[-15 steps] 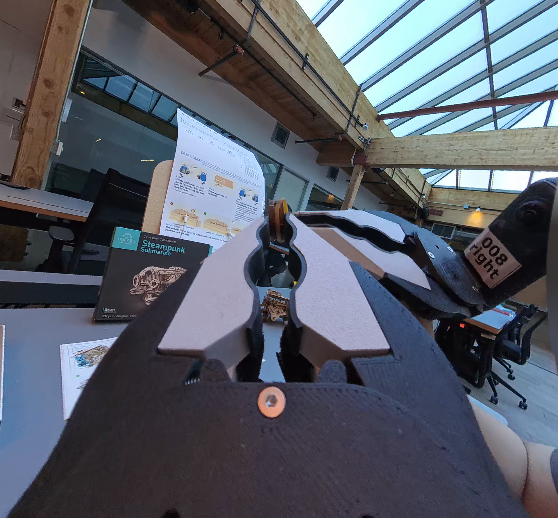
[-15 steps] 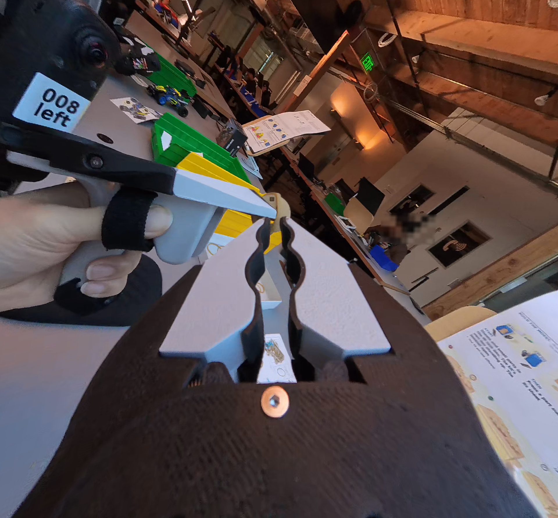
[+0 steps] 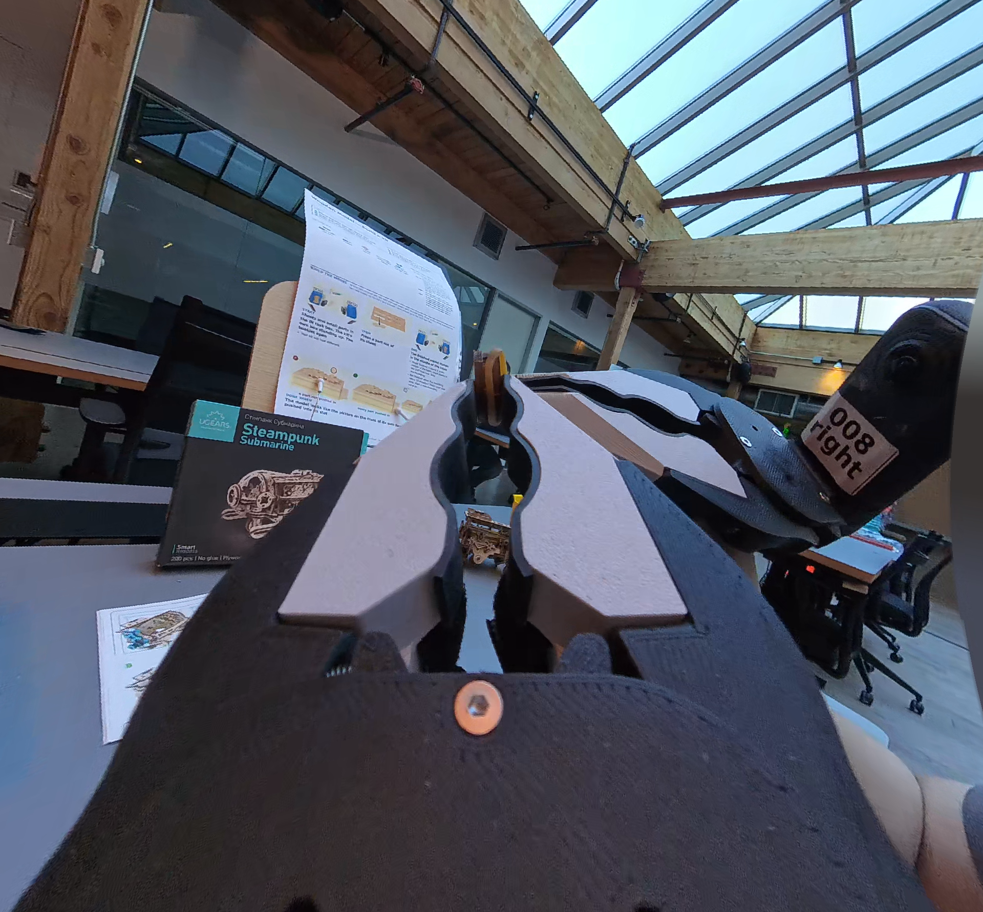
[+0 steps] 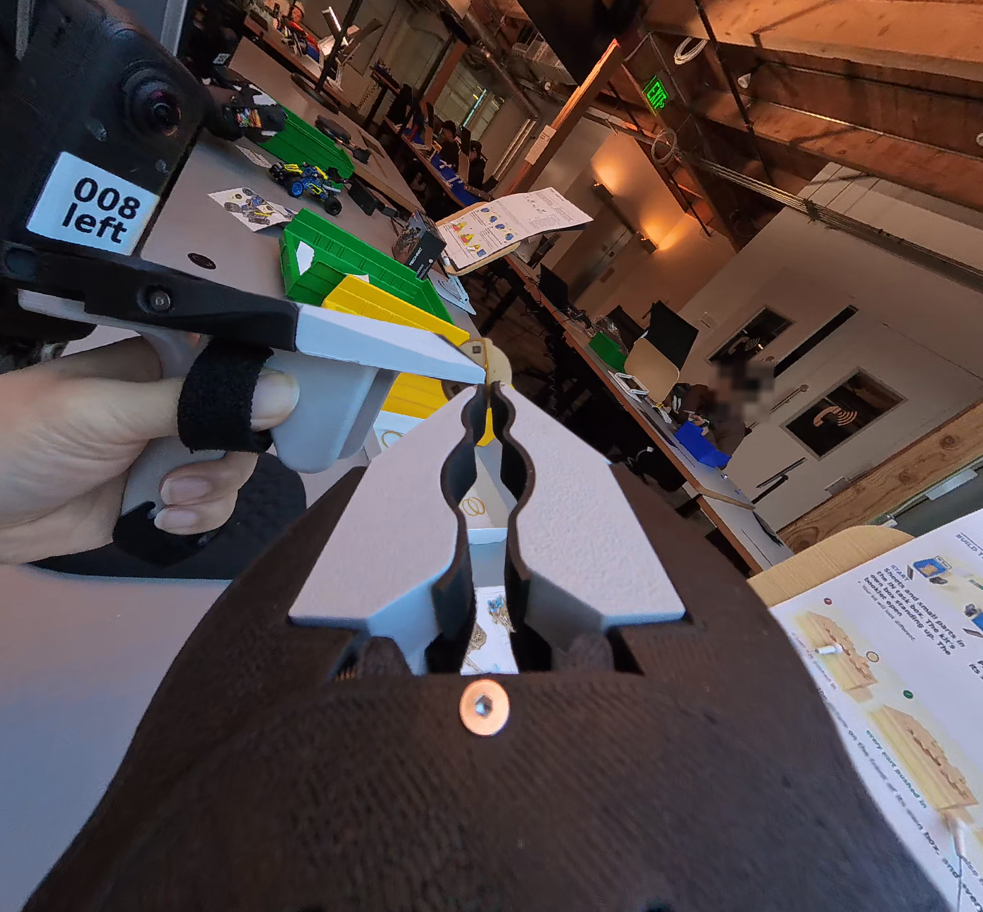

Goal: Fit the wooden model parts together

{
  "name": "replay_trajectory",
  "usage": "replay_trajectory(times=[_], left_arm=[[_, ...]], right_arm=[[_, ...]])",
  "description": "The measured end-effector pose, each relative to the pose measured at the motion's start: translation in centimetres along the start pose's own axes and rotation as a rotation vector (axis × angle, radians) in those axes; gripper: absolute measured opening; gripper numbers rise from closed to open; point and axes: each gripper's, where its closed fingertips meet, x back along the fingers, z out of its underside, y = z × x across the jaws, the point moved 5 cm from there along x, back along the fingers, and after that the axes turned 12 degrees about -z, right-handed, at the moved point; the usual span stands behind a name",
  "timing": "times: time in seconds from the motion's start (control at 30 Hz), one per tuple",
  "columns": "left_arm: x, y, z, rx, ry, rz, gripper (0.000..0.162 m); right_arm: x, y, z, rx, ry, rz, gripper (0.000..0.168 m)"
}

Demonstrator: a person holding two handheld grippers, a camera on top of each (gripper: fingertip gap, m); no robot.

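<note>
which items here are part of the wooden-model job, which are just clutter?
Job: round wooden part pinched in left gripper, right gripper, partly built model, kit box, instruction sheet.
Clutter: green bin, yellow bin, toy car.

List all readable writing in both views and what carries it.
Writing left unquoted; carriers only.
White sticker, body of left gripper: large, legible.
Tan sticker, body of right gripper: large, legible.
Dark cardboard box: title legible, bottom print small.
White instruction sheet: mostly too small.
Green lit ceiling sign: legible.
</note>
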Motion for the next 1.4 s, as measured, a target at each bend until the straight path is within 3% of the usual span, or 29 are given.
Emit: replay_trajectory(times=[1.0, 1.4], left_arm=[[0.2, -1.7, 0.6, -0.150, -0.022, 0.055, 0.006], [0.8, -1.7, -0.1, -0.170, -0.043, 0.085, 0.006]], right_arm=[[1.3, -0.9, -0.6, 0.037, -0.031, 0.129, 0.000], [1.6, -0.3, -1.1, 0.124, -0.062, 0.063, 0.000]])
